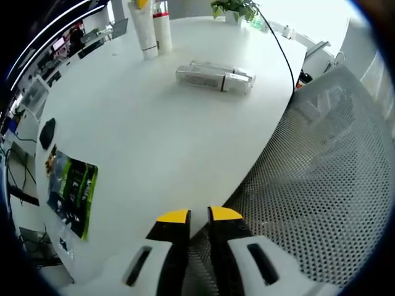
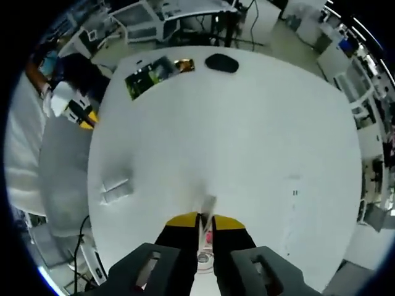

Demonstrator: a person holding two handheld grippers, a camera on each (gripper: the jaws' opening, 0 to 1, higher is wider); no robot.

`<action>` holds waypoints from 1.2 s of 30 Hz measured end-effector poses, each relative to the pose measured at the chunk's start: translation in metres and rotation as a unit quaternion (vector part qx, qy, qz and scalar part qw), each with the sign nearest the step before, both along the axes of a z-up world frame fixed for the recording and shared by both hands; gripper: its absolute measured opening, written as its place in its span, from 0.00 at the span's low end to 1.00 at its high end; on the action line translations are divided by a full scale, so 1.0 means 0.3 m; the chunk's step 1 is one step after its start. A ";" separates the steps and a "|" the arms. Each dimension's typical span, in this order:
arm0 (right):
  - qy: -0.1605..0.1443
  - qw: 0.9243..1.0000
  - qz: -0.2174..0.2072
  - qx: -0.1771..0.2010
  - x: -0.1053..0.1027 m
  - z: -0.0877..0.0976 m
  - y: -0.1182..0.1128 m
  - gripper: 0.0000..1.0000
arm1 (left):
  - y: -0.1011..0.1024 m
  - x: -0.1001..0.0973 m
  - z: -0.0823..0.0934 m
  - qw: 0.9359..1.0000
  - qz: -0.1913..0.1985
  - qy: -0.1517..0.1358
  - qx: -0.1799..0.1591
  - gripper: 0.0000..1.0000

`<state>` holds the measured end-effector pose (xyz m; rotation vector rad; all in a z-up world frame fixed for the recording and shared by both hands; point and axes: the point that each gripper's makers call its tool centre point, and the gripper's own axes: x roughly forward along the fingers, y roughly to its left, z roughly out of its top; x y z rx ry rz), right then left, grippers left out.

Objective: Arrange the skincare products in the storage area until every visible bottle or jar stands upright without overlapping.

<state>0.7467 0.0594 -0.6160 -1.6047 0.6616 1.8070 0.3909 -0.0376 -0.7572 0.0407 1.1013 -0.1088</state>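
Note:
Two white tubes stand upright at the table's far side: a taller tube (image 1: 147, 34) and a shorter tube (image 1: 164, 31) with a red band. A yellow tip of the right gripper touches the taller tube's top. Two clear bottles (image 1: 214, 78) lie flat side by side near the table edge, and they appear small as lying bottles (image 2: 116, 187) in the right gripper view. My right gripper (image 2: 205, 221) looks straight down, shut on the white tube's flat end (image 2: 208, 205). My left gripper (image 1: 199, 214) hovers over the table's near edge, jaws together with nothing held.
A grey mesh chair back (image 1: 321, 166) presses against the round white table (image 1: 160, 142). A green packet (image 1: 74, 190) and a black mouse (image 1: 47, 132) lie at the left side. A potted plant (image 1: 234, 7) and a black cable (image 1: 281, 46) are at the far edge.

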 end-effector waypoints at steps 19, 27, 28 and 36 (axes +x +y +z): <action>-0.031 0.997 0.064 -0.020 0.038 -0.002 -0.016 0.06 | 0.010 -0.001 0.002 1.000 0.007 -0.001 0.004 0.05; -0.041 0.999 0.021 0.015 0.071 0.069 -0.011 0.23 | 0.012 0.001 0.004 1.000 0.007 -0.004 0.005 0.05; -0.044 0.999 -0.001 0.029 0.072 0.098 -0.012 0.25 | 0.011 0.001 0.004 1.000 0.005 -0.003 0.004 0.05; 0.028 0.969 -0.136 0.205 -0.145 0.320 -0.039 0.25 | 0.005 -0.001 0.002 1.000 -0.001 -0.002 0.005 0.05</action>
